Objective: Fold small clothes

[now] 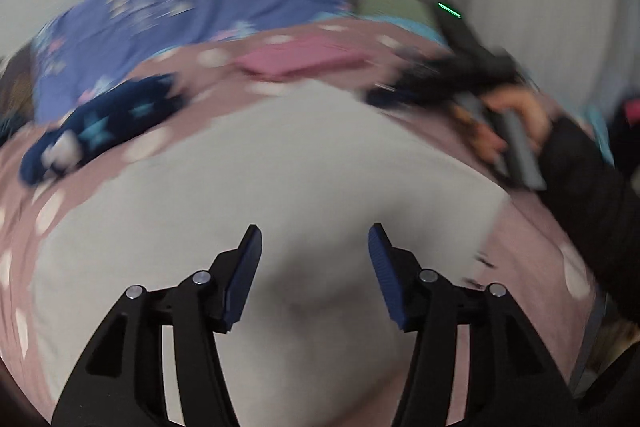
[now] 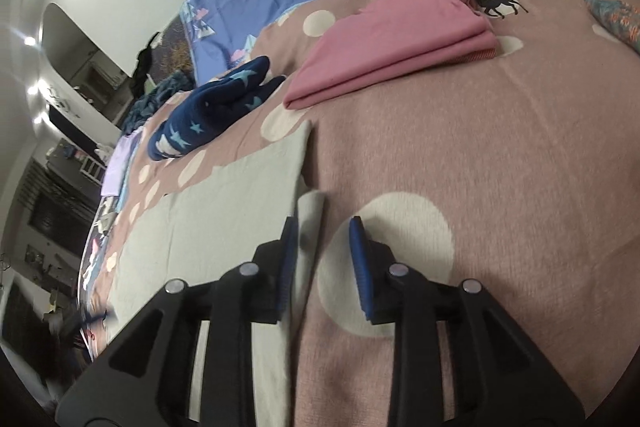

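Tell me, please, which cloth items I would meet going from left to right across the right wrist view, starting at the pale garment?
Pale grey garment → navy star-patterned piece → folded pink garment → patterned teal cloth at the right edge.

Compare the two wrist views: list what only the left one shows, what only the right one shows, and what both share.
Left only: a hand in a dark sleeve holding the other claw. Right only: a black deer print on the blanket and a dim cluttered room beyond it. Both: the pale grey cloth, folded pink garment, navy star-patterned piece, and dotted pink blanket.
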Tool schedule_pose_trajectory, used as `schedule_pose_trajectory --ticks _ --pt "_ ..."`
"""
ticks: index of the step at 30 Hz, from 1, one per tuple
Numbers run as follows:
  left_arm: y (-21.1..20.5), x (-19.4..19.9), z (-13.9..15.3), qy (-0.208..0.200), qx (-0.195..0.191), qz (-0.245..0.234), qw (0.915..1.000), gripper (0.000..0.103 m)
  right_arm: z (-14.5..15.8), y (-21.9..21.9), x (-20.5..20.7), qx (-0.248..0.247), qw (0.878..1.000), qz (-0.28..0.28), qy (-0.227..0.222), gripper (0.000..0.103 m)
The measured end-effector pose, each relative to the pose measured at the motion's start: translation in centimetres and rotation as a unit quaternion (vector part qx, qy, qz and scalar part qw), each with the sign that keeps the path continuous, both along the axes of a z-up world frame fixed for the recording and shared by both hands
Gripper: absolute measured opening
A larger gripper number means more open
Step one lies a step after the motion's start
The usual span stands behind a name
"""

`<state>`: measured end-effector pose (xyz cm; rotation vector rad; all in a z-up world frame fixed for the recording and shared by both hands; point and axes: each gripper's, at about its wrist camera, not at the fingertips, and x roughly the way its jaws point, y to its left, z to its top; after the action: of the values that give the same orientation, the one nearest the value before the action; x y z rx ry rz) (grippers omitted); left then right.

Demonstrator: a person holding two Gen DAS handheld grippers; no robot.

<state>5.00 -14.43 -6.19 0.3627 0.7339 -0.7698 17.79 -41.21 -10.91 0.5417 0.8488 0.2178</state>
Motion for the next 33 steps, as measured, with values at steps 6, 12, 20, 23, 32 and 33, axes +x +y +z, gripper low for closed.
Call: schedule_pose_trajectory --ticks 6,12,20,23,32,33 --pt "-9.7 -7.0 -4.5 -0.085 0.129 -0.089 0.9839 0.057 -0.8 -1.3 -1.0 0.049 0.998 0.012 -0.025 0.027" --pt "-12.6 -7.4 -5.2 -0.137 0.163 -0.064 0.975 0.058 -0.5 -1.3 -1.1 0.092 0.994 0.047 -0.035 0.032" --pt "-12.9 -5.2 -4.1 -0.102 0.119 -0.009 0.9876 0.012 -0.8 -0.2 -0.5 0.088 0.994 0.067 -0.007 0.038" --pt "-10.8 -2.9 -2.9 -0.017 0.049 0.01 0.9986 0.005 -0.9 0.0 0.5 0.089 0.994 0.061 0.005 0.038" --pt "-9.4 -1.7 -2.0 0.051 -0.024 0.001 0.9984 0.001 0.7 1.9 3.6 0.088 0.994 0.064 -0.002 0.006" --pt "-9.7 -2.4 -2.0 0.043 -0.022 -0.005 0.9988 0.001 1.4 1.9 3.1 0.093 0.993 0.068 -0.021 0.006"
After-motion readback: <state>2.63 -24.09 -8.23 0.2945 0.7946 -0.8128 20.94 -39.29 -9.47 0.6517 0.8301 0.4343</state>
